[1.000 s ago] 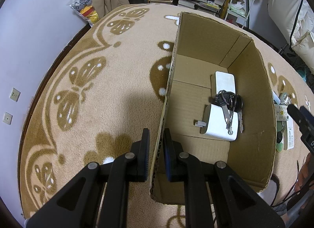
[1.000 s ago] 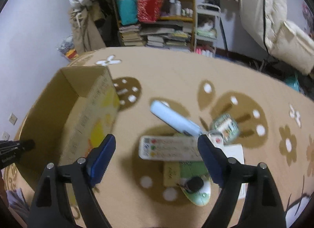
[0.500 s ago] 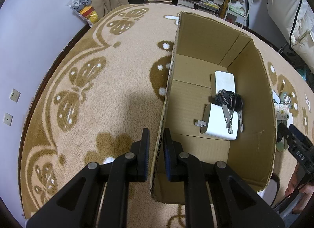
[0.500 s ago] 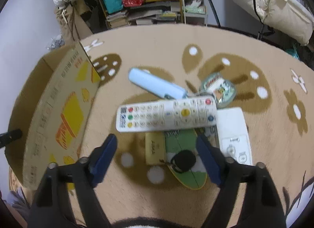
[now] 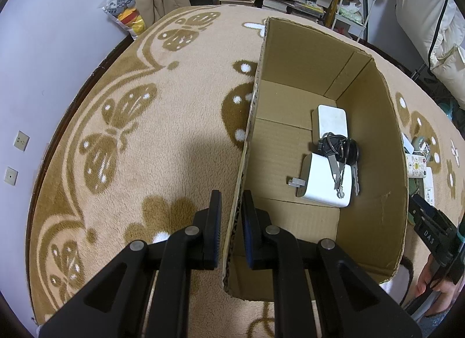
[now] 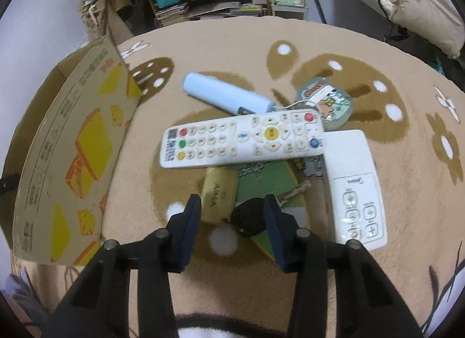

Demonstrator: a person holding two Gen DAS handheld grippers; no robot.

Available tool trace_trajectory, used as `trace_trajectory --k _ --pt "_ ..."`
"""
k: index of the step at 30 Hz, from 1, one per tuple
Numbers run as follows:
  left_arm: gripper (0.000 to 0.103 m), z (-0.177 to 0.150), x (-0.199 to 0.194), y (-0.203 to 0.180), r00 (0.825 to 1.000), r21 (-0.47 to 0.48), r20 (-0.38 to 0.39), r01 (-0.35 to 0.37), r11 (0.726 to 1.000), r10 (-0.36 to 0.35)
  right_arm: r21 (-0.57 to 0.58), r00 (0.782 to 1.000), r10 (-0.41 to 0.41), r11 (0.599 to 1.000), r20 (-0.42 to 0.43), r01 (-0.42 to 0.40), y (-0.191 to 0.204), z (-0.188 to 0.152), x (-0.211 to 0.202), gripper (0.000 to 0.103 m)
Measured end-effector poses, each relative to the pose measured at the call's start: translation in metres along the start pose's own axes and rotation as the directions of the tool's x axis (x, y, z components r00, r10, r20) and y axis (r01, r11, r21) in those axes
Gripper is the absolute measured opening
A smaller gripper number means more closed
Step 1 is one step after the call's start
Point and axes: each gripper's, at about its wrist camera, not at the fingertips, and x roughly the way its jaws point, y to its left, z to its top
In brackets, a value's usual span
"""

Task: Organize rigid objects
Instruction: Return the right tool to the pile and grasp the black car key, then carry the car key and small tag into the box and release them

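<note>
1. L gripper (image 5: pixel 231 215) straddled the near-left wall of the cardboard box (image 5: pixel 372 122), one finger outside over the carpet (image 5: pixel 145 149), one inside. Slim gaps showed on both sides of the wall, so can't tell if it was actually pinching.
2. R gripper (image 6: pixel 232 210) pointed down over the pile on the carpet, jaws apart and holding nothing. The black key fob (image 6: pixel 248 217) and the end of a tan tag (image 6: pixel 218 195) sat between its fingers.
3. In the left wrist view, the R gripper's body showed at the far right edge, lettered "DAS", with a hand (image 5: pixel 433 282) under it.
4. Writing: tan tag had dark handwriting, not readable. The box's outer side carried yellow-orange graphics w/ small print, too blurred to read.
5. Box contents – two white devices (image 5: pixel 325 178) w/ a bunch of keys (image 5: pixel 340 157) lying across them.
6. Pile outside, right of the box – white button remote (image 6: pixel 241 140) on top, pale-blue tube (image 6: pixel 226 96) behind it, round cartoon tag (image 6: pixel 325 102), white AC remote (image 6: pixel 354 186), green card (image 6: pixel 267 181) underneath.
</note>
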Motion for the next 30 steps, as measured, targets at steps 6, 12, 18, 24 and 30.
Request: trace_trajectory --k 6,12,18,24,30 --pt "0.014 0.0 0.0 0.0 1.0 -0.001 -0.001 0.002 1.0 -0.002 -0.047 1.0 -0.003 0.999 -0.008 0.003 0.009 -0.006 0.0 0.047" --pt "0.014 0.0 0.0 0.0 1.0 -0.002 -0.001 0.003 1.0 -0.003 -0.111 1.0 -0.023 0.994 -0.014 0.021 0.017 -0.008 0.001 0.047" --pt "0.014 -0.001 -0.001 0.001 1.0 -0.005 -0.002 0.008 1.0 -0.008 -0.168 0.999 -0.038 0.985 -0.035 0.032 0.03 -0.017 0.004 0.029" --pt "0.014 -0.001 -0.001 0.001 1.0 -0.006 -0.002 0.009 1.0 -0.009 -0.15 1.0 -0.026 0.988 -0.014 0.023 0.029 -0.019 0.003 0.004" --pt "0.014 -0.001 -0.001 0.001 1.0 -0.006 -0.003 0.008 1.0 -0.008 -0.116 0.997 -0.008 0.993 0.078 0.017 0.03 -0.01 -0.017 0.003"
